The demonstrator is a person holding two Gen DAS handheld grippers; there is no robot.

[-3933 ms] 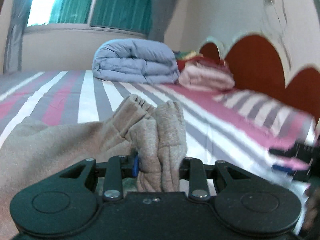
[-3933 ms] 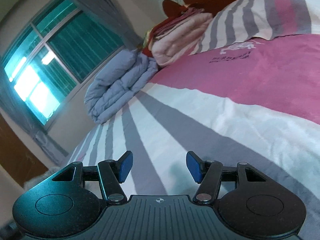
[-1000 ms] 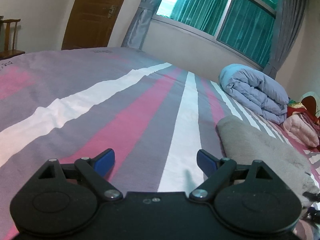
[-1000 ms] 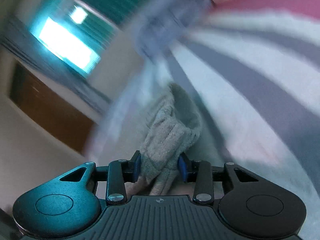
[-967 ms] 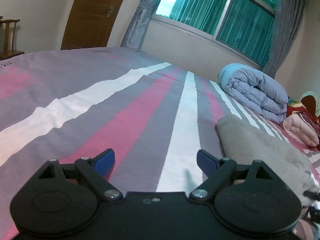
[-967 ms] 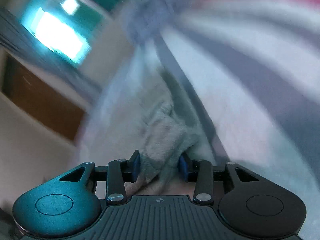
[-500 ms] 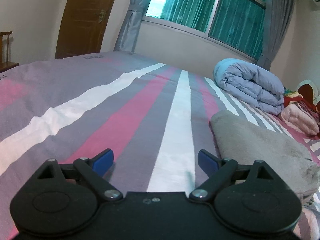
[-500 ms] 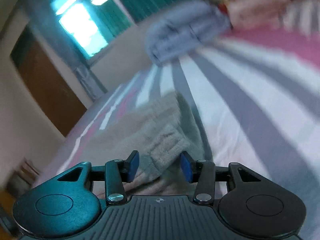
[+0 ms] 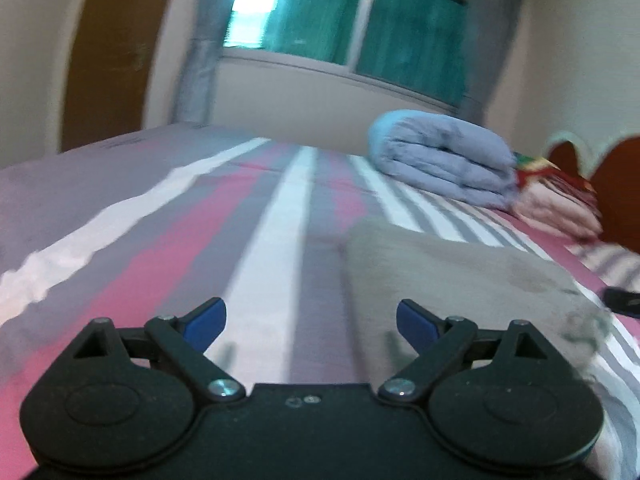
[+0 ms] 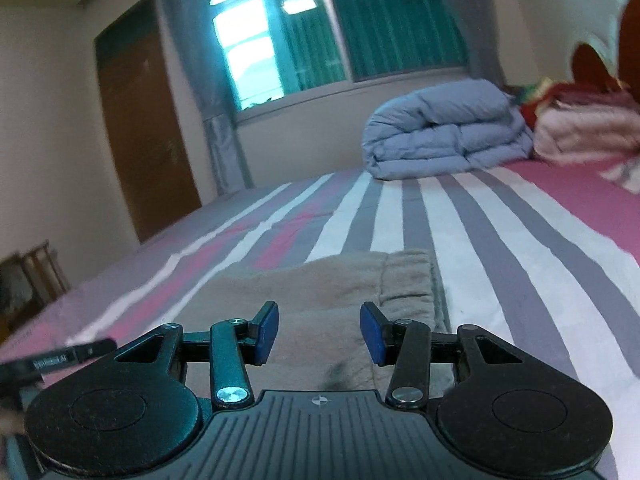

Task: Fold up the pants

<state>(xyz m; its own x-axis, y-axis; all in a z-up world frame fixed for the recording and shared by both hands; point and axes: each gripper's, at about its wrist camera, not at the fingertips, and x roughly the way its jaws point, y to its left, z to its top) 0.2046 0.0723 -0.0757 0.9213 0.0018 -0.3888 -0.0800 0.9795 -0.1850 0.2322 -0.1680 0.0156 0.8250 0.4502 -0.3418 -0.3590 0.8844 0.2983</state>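
The grey-beige fleece pants [image 9: 460, 276] lie folded flat on the striped bedsheet [image 9: 160, 240]. In the left wrist view they sit ahead and to the right of my left gripper [image 9: 310, 322], which is open and empty over the sheet. In the right wrist view the pants [image 10: 340, 288] lie right ahead and under my right gripper [image 10: 318, 330], with the ribbed waistband edge at the far right. The right gripper is open and holds nothing.
A rolled blue duvet [image 9: 440, 160] and a stack of pink and red blankets [image 9: 556, 200] lie at the far end by the red headboard [image 9: 616, 184]. A brown door [image 10: 148, 136] and a window [image 10: 340, 32] are beyond the bed.
My right gripper has let go of the pants and opened; the pants now lie flat. My left gripper stayed open and turned slightly right toward the pants.
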